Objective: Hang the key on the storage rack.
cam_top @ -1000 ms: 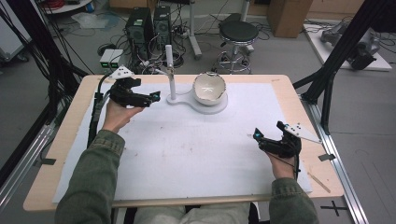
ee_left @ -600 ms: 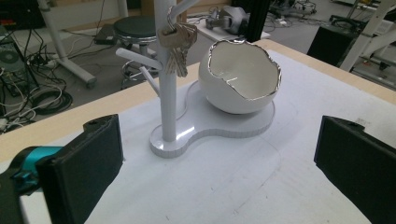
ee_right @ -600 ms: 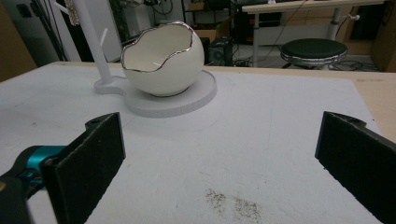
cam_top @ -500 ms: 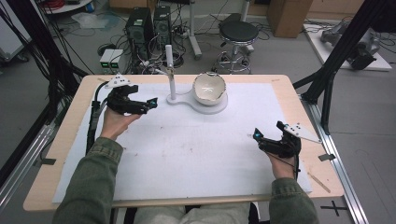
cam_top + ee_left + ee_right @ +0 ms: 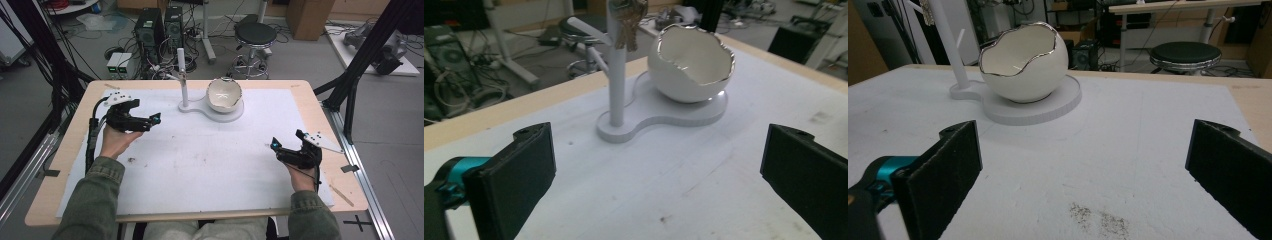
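A white stand [image 5: 220, 114] sits at the back middle of the table, with a thin upright post [image 5: 183, 75] and an egg-shaped white bowl [image 5: 224, 94] with a silver jagged rim. In the left gripper view what looks like a bunch of keys [image 5: 626, 25] hangs from the post [image 5: 616, 85], left of the bowl [image 5: 689, 62]. My left gripper [image 5: 156, 119] hovers left of the stand, pointing right at it, open and holding nothing [image 5: 659, 165]. My right gripper [image 5: 274, 145] rests low at the front right, open and holding nothing [image 5: 1083, 165], facing the bowl [image 5: 1023, 62].
A white sheet [image 5: 210, 160] covers most of the wooden table [image 5: 305, 90], with a dark smudge [image 5: 1098, 217] on it in front of the right gripper. Beyond the far edge stand a stool [image 5: 255, 35], computer towers [image 5: 162, 25] and cables.
My left gripper has drawn a little nearer to the person and now points rightward at the stand. The right gripper has not moved.
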The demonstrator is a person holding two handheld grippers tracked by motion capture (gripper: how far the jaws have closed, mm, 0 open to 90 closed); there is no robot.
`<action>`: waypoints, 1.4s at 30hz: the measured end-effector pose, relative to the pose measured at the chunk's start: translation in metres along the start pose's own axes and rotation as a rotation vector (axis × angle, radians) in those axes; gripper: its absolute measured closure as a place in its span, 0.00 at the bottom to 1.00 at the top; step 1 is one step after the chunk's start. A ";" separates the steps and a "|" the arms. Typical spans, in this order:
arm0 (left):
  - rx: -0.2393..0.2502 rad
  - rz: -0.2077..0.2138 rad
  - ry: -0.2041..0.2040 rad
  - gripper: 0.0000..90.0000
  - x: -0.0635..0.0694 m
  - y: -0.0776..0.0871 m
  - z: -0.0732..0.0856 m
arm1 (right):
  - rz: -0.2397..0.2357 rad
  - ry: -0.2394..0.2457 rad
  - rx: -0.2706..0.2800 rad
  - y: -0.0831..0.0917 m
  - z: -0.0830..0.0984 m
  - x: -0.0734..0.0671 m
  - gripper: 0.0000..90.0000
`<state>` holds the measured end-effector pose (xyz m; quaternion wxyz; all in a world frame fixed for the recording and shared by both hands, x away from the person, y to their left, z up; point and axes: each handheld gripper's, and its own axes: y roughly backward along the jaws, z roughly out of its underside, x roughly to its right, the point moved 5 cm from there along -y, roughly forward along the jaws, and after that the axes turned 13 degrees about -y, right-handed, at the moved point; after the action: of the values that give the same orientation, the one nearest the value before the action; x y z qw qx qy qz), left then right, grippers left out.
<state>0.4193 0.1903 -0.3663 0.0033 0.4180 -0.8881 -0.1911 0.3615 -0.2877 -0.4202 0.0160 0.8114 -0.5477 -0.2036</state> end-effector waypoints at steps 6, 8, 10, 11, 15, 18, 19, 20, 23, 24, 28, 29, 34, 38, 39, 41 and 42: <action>0.013 -0.022 0.027 0.02 -0.006 0.012 0.009 | 0.003 -0.001 0.001 0.000 0.000 0.000 0.01; 0.017 -0.024 0.030 0.02 -0.006 0.016 0.011 | 0.003 -0.001 0.000 0.000 0.000 0.000 0.01; 0.019 -0.029 0.028 0.02 -0.007 0.020 0.014 | 0.003 -0.001 0.000 0.000 0.000 0.000 0.01; 0.025 -0.034 0.031 0.02 -0.007 0.022 0.014 | 0.004 -0.004 -0.004 0.000 0.000 -0.001 0.01; 0.032 -0.054 0.033 0.02 -0.010 0.030 0.017 | 0.003 0.000 -0.002 0.000 0.000 -0.001 0.01; 0.039 -0.057 0.034 0.02 -0.011 0.035 0.020 | 0.005 0.002 0.001 0.000 0.000 0.000 0.01; 0.038 -0.056 0.037 0.02 -0.011 0.036 0.022 | 0.005 0.001 0.000 0.000 0.000 0.000 0.01; 0.038 -0.061 0.041 0.02 -0.011 0.037 0.025 | 0.005 -0.001 -0.001 0.001 0.000 0.000 0.01; 0.037 -0.074 0.057 0.02 -0.014 0.043 0.032 | 0.003 0.001 -0.001 0.001 0.000 0.000 0.01; 0.041 -0.080 0.063 0.02 -0.014 0.045 0.034 | 0.002 0.000 -0.003 0.000 0.000 0.000 0.01; 0.046 -0.108 0.065 0.02 -0.017 0.054 0.040 | -0.002 -0.002 -0.009 0.000 0.001 -0.001 0.01; 0.050 -0.118 0.064 0.02 -0.017 0.056 0.042 | 0.002 -0.001 -0.007 0.000 0.001 0.000 0.01; 0.048 -0.149 0.082 0.02 -0.020 0.065 0.055 | -0.003 -0.002 -0.010 0.000 0.001 -0.001 0.01; 0.051 -0.174 0.096 0.02 -0.021 0.071 0.066 | -0.006 -0.004 -0.011 0.000 0.001 -0.001 0.01; 0.058 -0.185 0.097 0.02 -0.021 0.074 0.068 | -0.004 -0.001 -0.009 0.000 0.001 0.000 0.01; 0.071 -0.206 0.088 0.02 -0.020 0.078 0.071 | -0.004 0.001 -0.011 -0.001 0.001 0.000 0.01; 0.072 -0.218 0.085 0.02 -0.019 0.080 0.073 | -0.004 0.001 -0.010 -0.001 0.001 0.000 0.01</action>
<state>0.3610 0.2751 -0.4034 0.0052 0.5197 -0.8428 -0.1402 0.3621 -0.2871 -0.4213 0.0200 0.8124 -0.5452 -0.2060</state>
